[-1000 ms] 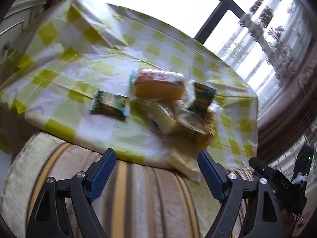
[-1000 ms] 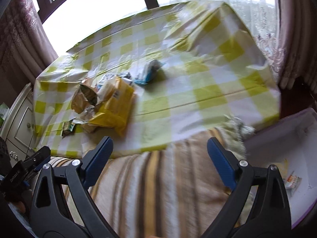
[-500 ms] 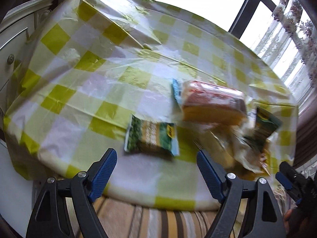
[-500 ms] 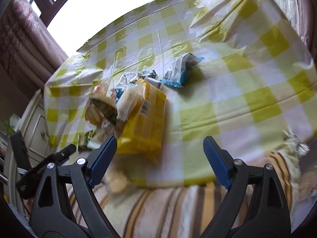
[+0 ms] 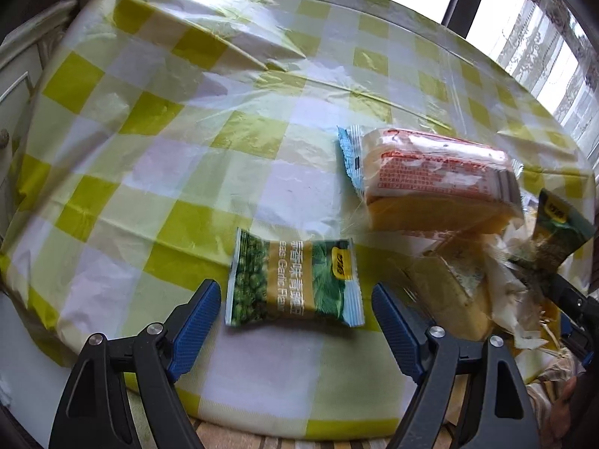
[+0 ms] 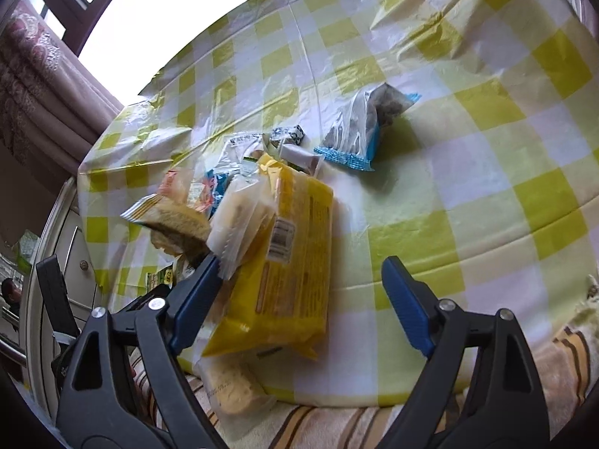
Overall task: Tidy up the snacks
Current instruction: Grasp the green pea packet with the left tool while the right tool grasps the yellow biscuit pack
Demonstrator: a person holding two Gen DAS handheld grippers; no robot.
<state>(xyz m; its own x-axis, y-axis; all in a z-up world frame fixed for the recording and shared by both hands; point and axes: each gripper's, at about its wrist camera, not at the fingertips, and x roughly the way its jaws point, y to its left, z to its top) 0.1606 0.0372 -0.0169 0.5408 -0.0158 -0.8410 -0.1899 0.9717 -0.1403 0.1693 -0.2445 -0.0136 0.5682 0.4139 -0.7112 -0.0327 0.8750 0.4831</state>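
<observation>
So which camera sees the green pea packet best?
The left wrist view: the green pea packet lies flat and whole on the checked tablecloth, just ahead of the open left gripper. The right wrist view shows only a green sliver, mostly hidden behind its finger.

I see strong daylight from window [image 6: 157, 18], blown out. Glare on tablecloth [image 5: 209, 86]. Fisheye bend and dark vignette at edges; slight blur rt side.

A yellow snack pack [image 6: 288, 262] is framed between the closing, untouching jaws of the right gripper [image 6: 299, 299] on a checked tablecloth [image 6: 468, 194].
</observation>
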